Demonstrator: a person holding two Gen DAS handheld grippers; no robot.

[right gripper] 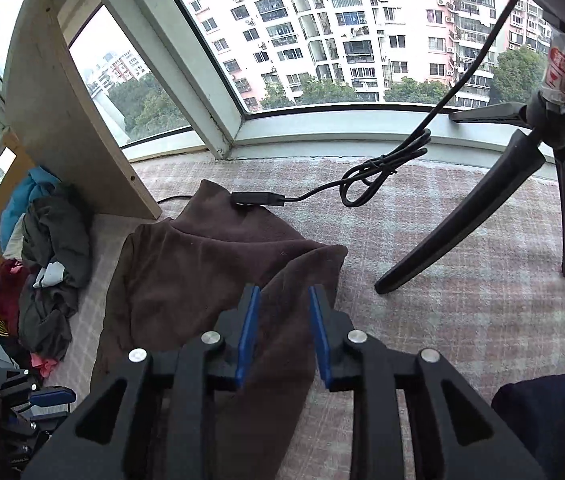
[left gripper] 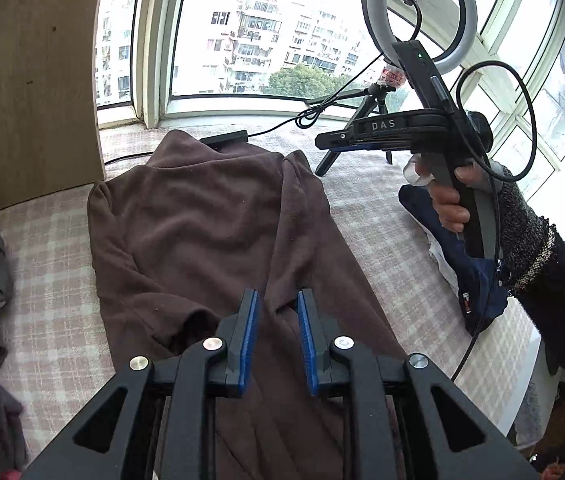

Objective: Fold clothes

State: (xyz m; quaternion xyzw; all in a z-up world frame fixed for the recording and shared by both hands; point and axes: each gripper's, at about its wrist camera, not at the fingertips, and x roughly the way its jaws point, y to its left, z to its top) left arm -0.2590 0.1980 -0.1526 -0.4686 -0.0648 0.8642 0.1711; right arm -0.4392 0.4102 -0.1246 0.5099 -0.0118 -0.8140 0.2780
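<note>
brown fleece garment (left gripper: 202, 216) flat on checked mat (left gripper: 50, 248), left gripper (left gripper: 278, 300) jaws apart above it, right gripper (right gripper: 284, 296) jaws apart, empty, tripod (right gripper: 482, 208) right

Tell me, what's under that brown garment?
The brown garment lies on a pink checked cover. Its far tip overlaps a black cable box. Anything else beneath is covered.

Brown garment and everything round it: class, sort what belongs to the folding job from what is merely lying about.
Belongs to the job:
brown garment
left tongs, open
right tongs, open

Lying about:
tripod
ring light
black cable
clothes pile
navy cloth
</note>
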